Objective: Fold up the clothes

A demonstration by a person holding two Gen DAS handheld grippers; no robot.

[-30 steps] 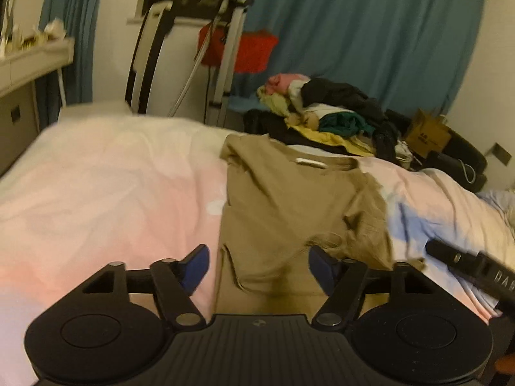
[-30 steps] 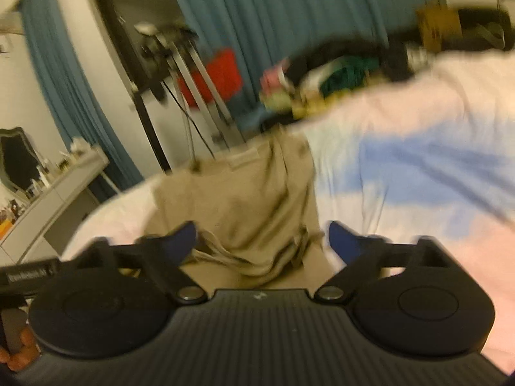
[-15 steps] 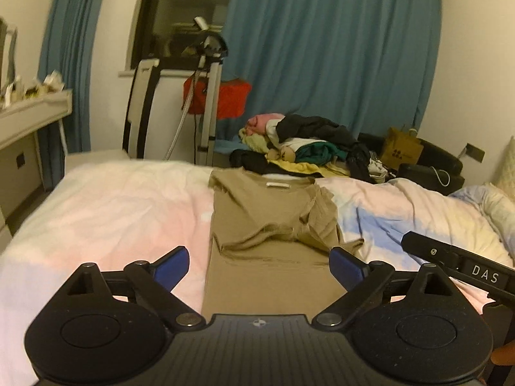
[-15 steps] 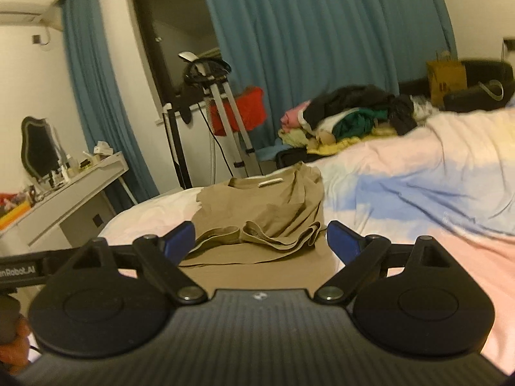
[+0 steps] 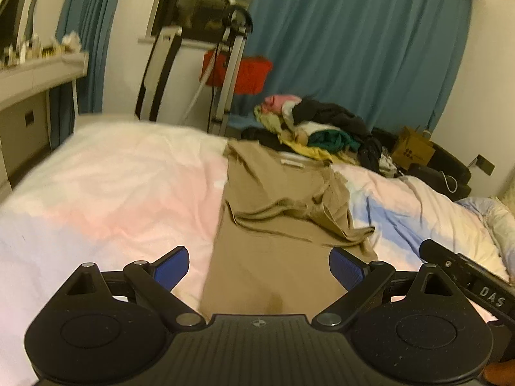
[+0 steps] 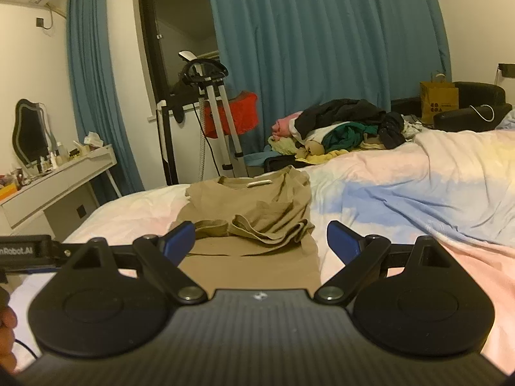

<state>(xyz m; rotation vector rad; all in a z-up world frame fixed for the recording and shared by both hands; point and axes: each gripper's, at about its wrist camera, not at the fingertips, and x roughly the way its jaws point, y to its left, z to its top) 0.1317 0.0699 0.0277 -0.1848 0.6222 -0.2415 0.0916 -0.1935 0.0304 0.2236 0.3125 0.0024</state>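
Lying flat along the bed [image 5: 112, 193], lengthwise between the two viewpoints: a tan T-shirt [image 5: 283, 199], collar and white neck label toward the far edge, both sleeves turned in over the chest and bunched there, lower half spread smooth toward the cameras. Probably laid out so for one more fold, hem carried up to collar (a judgement only, not a thing seen).

Hovering over the near hem: the left tongs [image 5: 259, 265], blue pads spread wide, just been opening, nothing pinched between them, only cloth lying beneath. Hovering alongside: the right tongs [image 6: 260, 241], likewise released, gaping and empty, pads either side of the shirt's lower part without pressing it. Seemingly poised, one per hem corner, for a symmetrical lift.

Heaped past the far end of the bed: a pile of unsorted clothes [image 6: 341, 128] in black, green, pink and yellow, apparently the waiting stock; support beneath it hidden. Standing further right by the wall: a brown paper bag [image 6: 439, 101] with handles, contents not visible. Sitting behind a garment steamer stand [image 6: 209, 103]: a red object [image 6: 235, 115], maybe a basket (too unclear to say, contents likewise). Crowding the white dressing bench [image 6: 58, 180] at left: small bottles, a tissue box and a mirror.
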